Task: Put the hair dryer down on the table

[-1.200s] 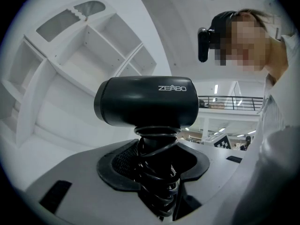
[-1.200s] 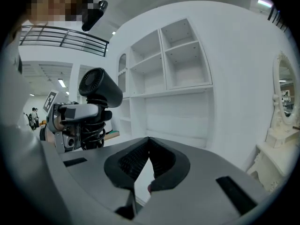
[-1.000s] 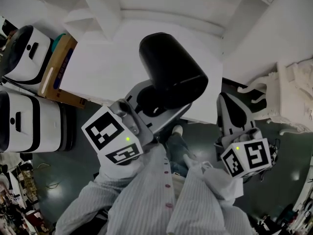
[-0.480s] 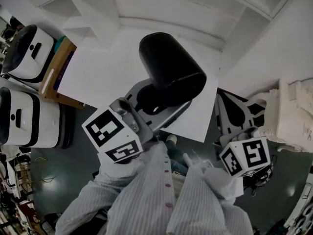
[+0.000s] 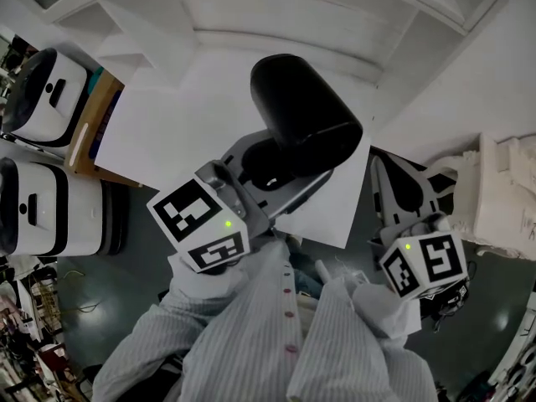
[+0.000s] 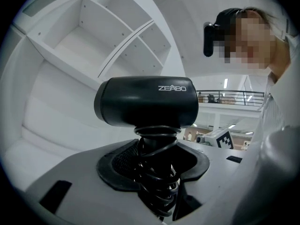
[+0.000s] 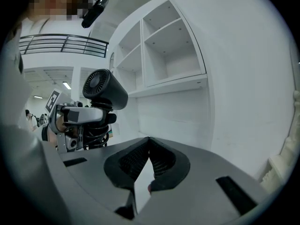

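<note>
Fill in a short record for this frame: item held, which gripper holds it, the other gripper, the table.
item: black hair dryer, cord coiled round its handle
holder: left gripper, fingers clamped on the handle
right gripper: shut, empty
table: white, under the dryer; dryer not yet down

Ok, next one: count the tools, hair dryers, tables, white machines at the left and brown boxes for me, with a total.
tools: 2, left tool and right tool
hair dryer: 1
table: 1
white machines: 2
brown box: 1
total: 7
</note>
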{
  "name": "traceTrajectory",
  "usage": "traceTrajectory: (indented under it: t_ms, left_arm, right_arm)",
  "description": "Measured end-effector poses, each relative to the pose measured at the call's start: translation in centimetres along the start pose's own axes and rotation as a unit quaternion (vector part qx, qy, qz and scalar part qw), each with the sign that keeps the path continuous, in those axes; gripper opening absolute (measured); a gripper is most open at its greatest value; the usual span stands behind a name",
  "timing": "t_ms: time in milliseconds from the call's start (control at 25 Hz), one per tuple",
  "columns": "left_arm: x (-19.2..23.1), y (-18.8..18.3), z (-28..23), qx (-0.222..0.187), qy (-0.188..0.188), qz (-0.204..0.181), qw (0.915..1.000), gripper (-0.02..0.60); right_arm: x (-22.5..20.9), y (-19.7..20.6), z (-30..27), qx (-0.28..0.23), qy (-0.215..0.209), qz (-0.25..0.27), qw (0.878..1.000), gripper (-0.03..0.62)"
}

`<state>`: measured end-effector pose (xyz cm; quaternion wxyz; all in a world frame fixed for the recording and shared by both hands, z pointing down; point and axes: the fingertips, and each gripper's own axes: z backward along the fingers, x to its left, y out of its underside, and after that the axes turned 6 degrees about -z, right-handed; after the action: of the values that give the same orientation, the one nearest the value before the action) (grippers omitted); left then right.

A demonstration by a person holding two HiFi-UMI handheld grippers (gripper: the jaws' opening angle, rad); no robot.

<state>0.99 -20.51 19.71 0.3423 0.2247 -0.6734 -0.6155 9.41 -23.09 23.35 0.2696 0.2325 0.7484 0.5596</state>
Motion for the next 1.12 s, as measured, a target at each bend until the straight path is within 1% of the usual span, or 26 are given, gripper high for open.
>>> traceTrajectory:
  t_ms: [360,440,560,680,880,1000,1120]
  left_arm:
    - [1.0,2.1,-1.5,0.045,0.024,-0.003,0.9987,0.199]
    - [0.9,2.9,-1.7,0.061,0.030,-0.010,0.9977,0.199]
    - [0.6,4.6,-2.1,0.091,0.044,-0.032,0.9944,0.199]
    - [0.3,6.4,-2.5,0.122,0.058,-0.048,0.9896,0.200]
    - [-0.1,9.9,-2.6,0.174,0.077,-0.062,0.9798,0.200]
    - [0.2,12.4,-2.2,0.210,0.089,-0.077,0.9706,0.199]
    - [0.4,15.6,-1.6,0.254,0.095,-0.090,0.9584,0.199]
  right_arm:
    - [-1.5,0.2,-0.5,0.001,0.033,-0.017,0.999,0.011]
    - [-1.9,0.5,-0.5,0.001,0.040,-0.022,0.999,0.011]
    - [-2.6,1.0,-0.3,0.004,0.052,-0.029,0.998,0.011]
    - [-3.3,1.4,-0.1,0.006,0.061,-0.035,0.997,0.011]
    - [-4.2,2.4,0.1,0.016,0.074,-0.049,0.996,0.011]
    - [-4.4,3.1,-0.1,0.026,0.078,-0.053,0.995,0.011]
    - [-4.4,4.0,-0.3,0.037,0.081,-0.053,0.995,0.011]
